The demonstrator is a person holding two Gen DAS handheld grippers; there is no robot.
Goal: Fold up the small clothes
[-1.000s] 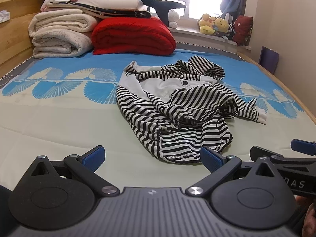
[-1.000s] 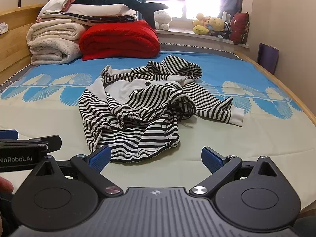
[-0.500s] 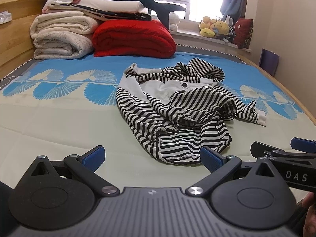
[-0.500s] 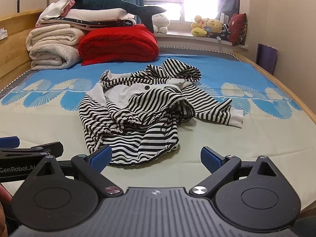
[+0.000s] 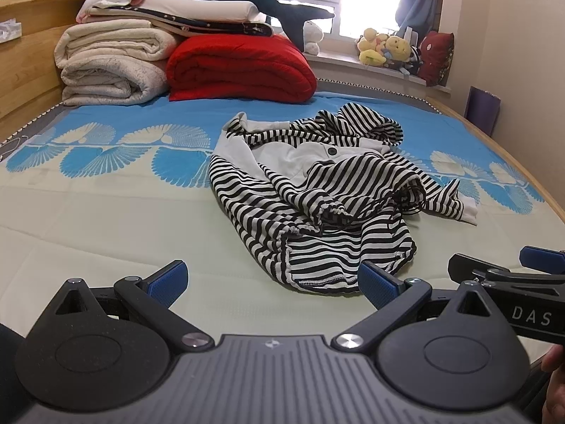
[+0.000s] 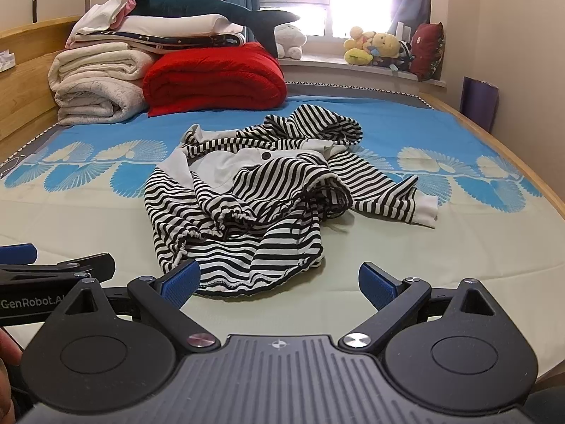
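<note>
A small black-and-white striped hooded jacket [image 5: 325,190] [image 6: 254,194] lies crumpled in the middle of the bed, its white lining showing and one sleeve stretched out to the right. My left gripper [image 5: 272,282] stands open just short of the jacket's near hem, its right fingertip level with the hem. My right gripper [image 6: 279,281] is open too, its left fingertip by the same hem. Neither holds anything. Each gripper shows at the edge of the other's view: the right gripper [image 5: 508,268] and the left gripper [image 6: 53,265].
The bed [image 5: 88,219] has a pale green and blue patterned sheet. Folded white blankets [image 5: 109,67], a red quilt [image 5: 240,70] and a plush shark are stacked at the headboard side. Soft toys [image 6: 378,47] sit on the windowsill. A wooden bed rail [image 6: 512,162] runs along the right.
Both grippers have tilted down and crept slightly closer to the jacket's near hem. The jacket has not moved and both grippers stay open.
</note>
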